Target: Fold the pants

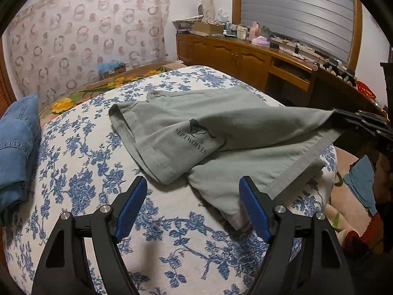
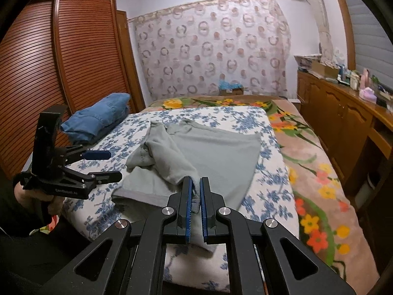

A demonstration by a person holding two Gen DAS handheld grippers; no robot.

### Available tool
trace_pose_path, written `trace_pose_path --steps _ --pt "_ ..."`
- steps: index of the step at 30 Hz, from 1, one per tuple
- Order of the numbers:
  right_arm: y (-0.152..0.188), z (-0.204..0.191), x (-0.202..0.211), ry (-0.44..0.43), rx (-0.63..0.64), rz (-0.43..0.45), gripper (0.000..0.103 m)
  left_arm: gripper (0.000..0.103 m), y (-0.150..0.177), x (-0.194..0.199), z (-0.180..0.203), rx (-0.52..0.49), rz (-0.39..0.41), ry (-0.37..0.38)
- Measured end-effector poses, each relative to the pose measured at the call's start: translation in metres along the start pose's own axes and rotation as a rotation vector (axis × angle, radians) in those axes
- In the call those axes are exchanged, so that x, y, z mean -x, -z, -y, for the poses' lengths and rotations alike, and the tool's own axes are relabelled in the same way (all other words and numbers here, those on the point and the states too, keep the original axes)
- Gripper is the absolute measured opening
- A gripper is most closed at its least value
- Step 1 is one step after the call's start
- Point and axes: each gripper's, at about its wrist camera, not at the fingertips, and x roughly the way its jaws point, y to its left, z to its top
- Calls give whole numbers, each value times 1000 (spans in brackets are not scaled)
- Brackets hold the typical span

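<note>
Between the blue pads of the right tool [image 2: 195, 196], a bunched fold of the grey-green pants [image 2: 216, 152] is pinched tight near the near edge of the bed [image 2: 277, 191], and the cloth rises from the cover toward that grip. Off to the left, the left tool [image 1: 192, 204] hovers just above the bed with its fingers spread wide, holding nothing; its right pad [image 1: 254, 211] sits just beside the near hem of the pants. The pants lie across the middle of the blue-flowered bed cover, one leg doubled over with dark lettering showing on it. A folded blue denim garment [image 2: 98, 120] rests near the bed's far left corner, well apart from the pants. A wooden dresser [image 2: 343, 123] stands along the bed's right side.
</note>
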Motion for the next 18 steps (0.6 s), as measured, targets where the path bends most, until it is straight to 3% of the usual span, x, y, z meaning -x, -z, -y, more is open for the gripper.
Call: trace_pose_path --steps 11,14,18 --pt "20 4 -24 19 -52 -140 6 78 8 -18 7 -19 -61 -7" --pt "14 3 -23 16 -67 -138 8 78 11 -22 6 -21 -81 -15" --pt "6 3 -16 24 -65 -116 17 78 14 -28 5 -24 -107 -32"
